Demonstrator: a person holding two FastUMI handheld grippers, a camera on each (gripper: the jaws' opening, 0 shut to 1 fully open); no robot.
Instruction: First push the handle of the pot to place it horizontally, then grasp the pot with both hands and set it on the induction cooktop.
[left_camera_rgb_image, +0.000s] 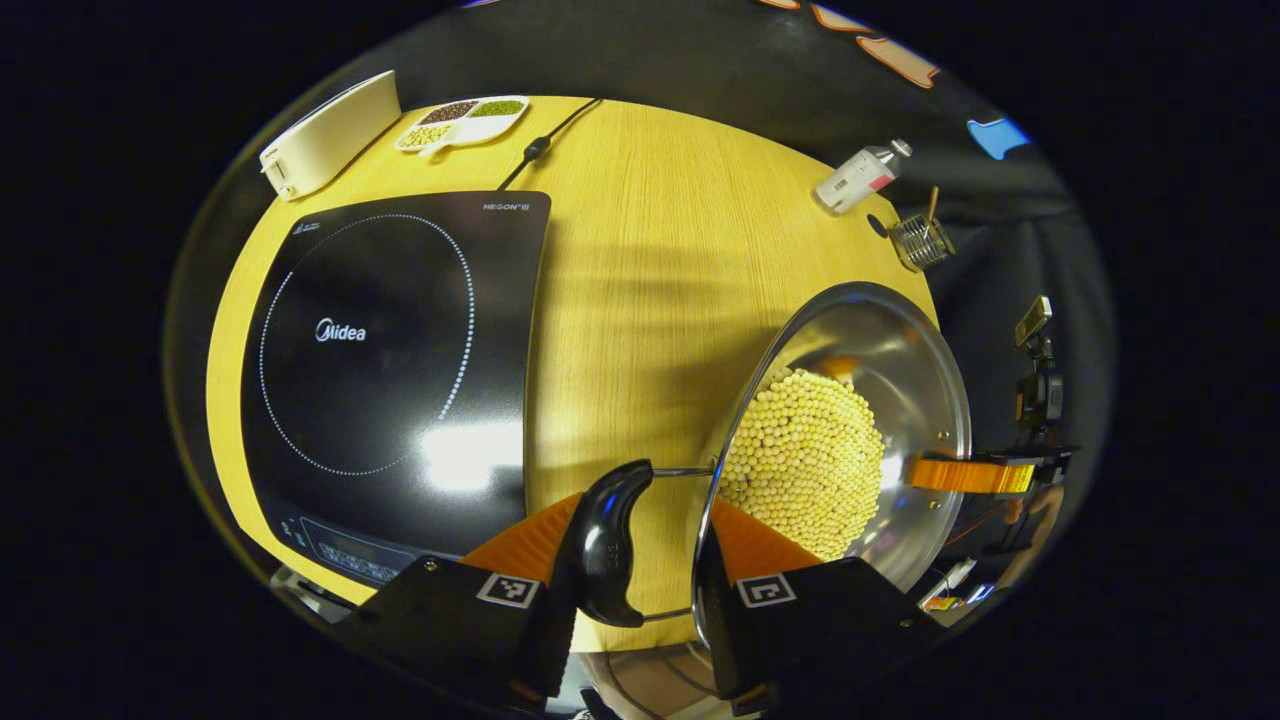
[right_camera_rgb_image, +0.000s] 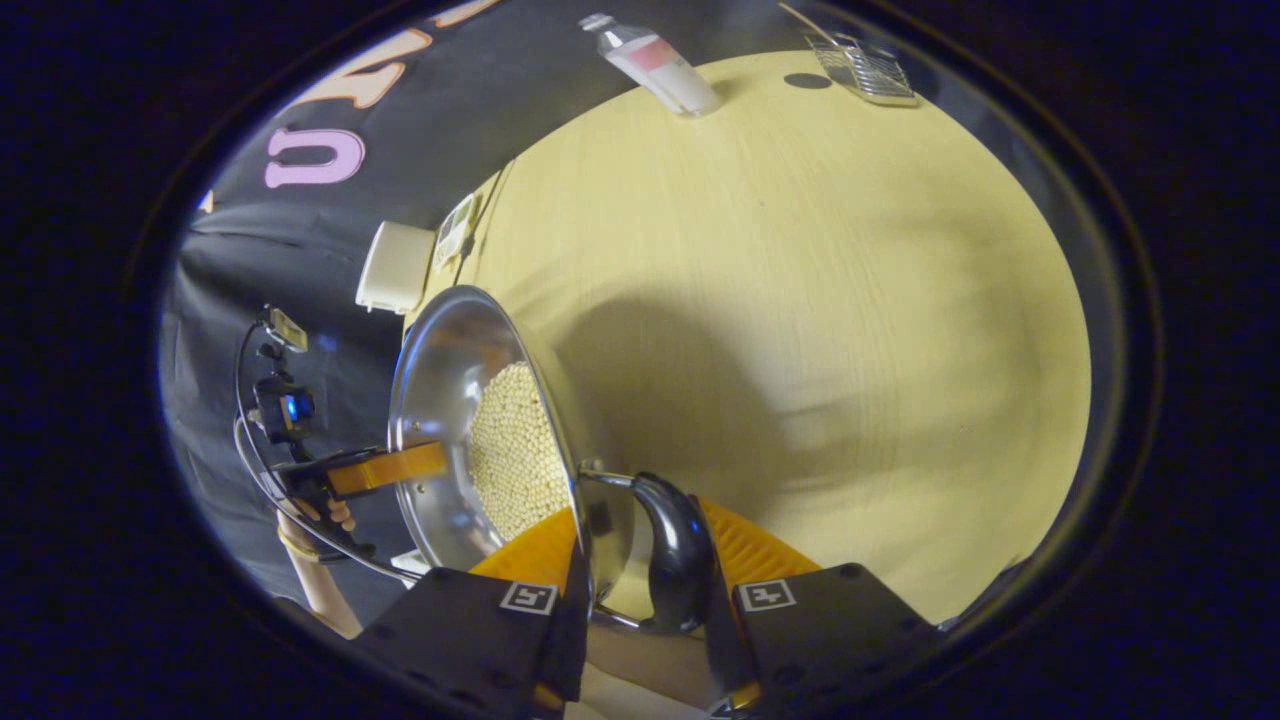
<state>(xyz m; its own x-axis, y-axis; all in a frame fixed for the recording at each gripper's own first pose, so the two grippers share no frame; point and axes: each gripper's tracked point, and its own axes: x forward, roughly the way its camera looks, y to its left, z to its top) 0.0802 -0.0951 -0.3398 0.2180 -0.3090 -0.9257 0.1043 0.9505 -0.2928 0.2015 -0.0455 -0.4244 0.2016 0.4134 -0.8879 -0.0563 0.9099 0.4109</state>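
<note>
A steel pot (left_camera_rgb_image: 900, 350) holding pale round beans (left_camera_rgb_image: 800, 460) is over the wooden table, right of the black induction cooktop (left_camera_rgb_image: 390, 370). My left gripper (left_camera_rgb_image: 640, 545) is shut on the pot's black side handle (left_camera_rgb_image: 610, 540), with the rim running between its fingers. In the right gripper view the pot (right_camera_rgb_image: 440, 380) stands at the left, and my right gripper (right_camera_rgb_image: 640, 555) is shut on the opposite black handle (right_camera_rgb_image: 675, 555). Each view has the other gripper across the pot: the right gripper (left_camera_rgb_image: 970, 475) in the left gripper view, and the left gripper (right_camera_rgb_image: 390, 468) with a hand (right_camera_rgb_image: 320, 515) behind it in the right gripper view.
At the table's back stand a white box (left_camera_rgb_image: 330, 130), a divided tray of beans (left_camera_rgb_image: 462, 120), a bottle (left_camera_rgb_image: 860, 175) and a wire basket (left_camera_rgb_image: 920, 240). The cooktop's cord (left_camera_rgb_image: 540, 150) runs to the back edge. Bare wood lies between cooktop and pot.
</note>
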